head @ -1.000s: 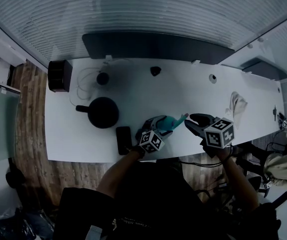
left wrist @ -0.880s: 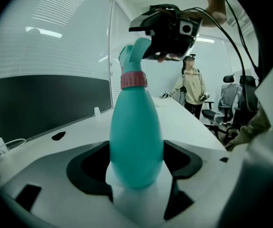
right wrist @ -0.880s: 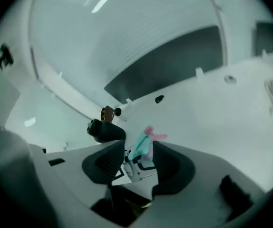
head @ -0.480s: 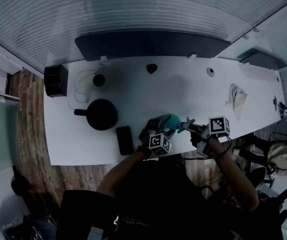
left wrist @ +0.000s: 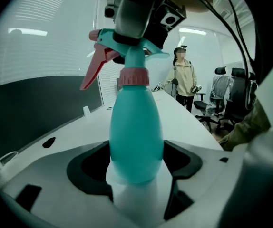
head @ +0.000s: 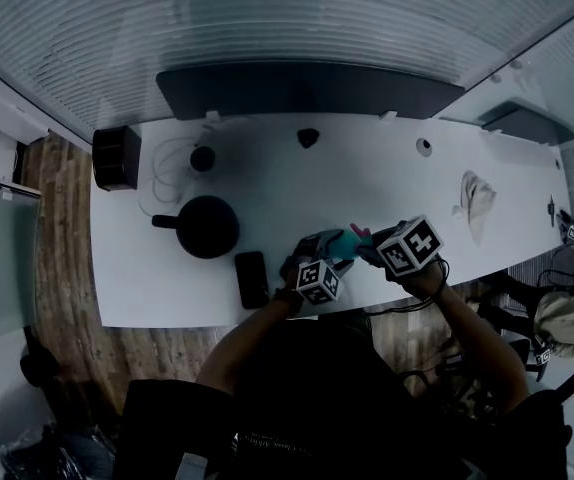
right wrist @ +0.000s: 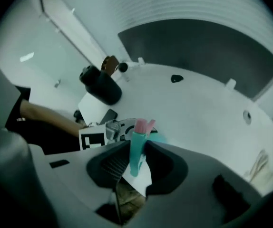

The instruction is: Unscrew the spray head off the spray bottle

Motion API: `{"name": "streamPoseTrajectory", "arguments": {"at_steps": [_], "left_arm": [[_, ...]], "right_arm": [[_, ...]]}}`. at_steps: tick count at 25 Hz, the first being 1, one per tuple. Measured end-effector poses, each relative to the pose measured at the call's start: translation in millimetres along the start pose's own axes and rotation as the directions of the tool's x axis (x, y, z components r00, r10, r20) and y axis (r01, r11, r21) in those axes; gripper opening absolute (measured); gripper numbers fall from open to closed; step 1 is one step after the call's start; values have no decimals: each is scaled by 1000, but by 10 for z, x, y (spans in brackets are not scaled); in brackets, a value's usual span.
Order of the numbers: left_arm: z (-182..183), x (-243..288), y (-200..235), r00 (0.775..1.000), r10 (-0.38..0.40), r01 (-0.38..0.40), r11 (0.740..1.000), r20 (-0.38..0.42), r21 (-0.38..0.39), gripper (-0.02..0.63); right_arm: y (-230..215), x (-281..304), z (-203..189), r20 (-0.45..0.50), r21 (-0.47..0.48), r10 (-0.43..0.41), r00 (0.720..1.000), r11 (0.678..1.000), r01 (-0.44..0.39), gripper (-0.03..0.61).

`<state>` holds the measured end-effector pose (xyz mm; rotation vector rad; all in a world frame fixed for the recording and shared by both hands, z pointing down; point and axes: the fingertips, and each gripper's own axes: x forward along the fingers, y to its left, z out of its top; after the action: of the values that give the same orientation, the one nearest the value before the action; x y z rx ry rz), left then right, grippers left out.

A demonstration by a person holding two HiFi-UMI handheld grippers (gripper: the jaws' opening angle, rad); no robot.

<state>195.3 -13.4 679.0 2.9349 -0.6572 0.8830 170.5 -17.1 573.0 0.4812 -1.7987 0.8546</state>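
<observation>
A teal spray bottle [head: 338,245] is held over the white table's [head: 387,178] near edge. My left gripper [head: 323,250] is shut on its body, which fills the space between the jaws in the left gripper view [left wrist: 135,137]. Above a pink collar [left wrist: 133,77], the teal spray head [left wrist: 127,42] with its pink trigger [left wrist: 94,70] points away. My right gripper [head: 370,247] reaches in from the right. Its jaws are closing, and the spray head [right wrist: 137,148] sits between them with the pads against it. The head's top is hidden by that gripper [left wrist: 141,11].
A black round pot with a handle [head: 205,226] and a dark phone [head: 250,279] lie left of the grippers. A black box [head: 117,155] sits at the table's left end, a long dark panel [head: 307,88] at its far edge, a crumpled cloth [head: 474,201] right. A person [left wrist: 183,77] stands beyond office chairs [left wrist: 227,94].
My right gripper came in from the right, where it stood apart from the bottle, and now closes round the spray head. The left gripper and bottle shifted slightly.
</observation>
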Motion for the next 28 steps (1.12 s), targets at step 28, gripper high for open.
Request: {"name": "streamPoseTrajectory", "arguments": {"at_steps": [28], "left_arm": [[-52, -152, -378, 879, -450, 448, 893, 157, 48, 351]], "right_arm": [[311, -549, -113, -81, -402, -49, 996, 916, 12, 71]]}}
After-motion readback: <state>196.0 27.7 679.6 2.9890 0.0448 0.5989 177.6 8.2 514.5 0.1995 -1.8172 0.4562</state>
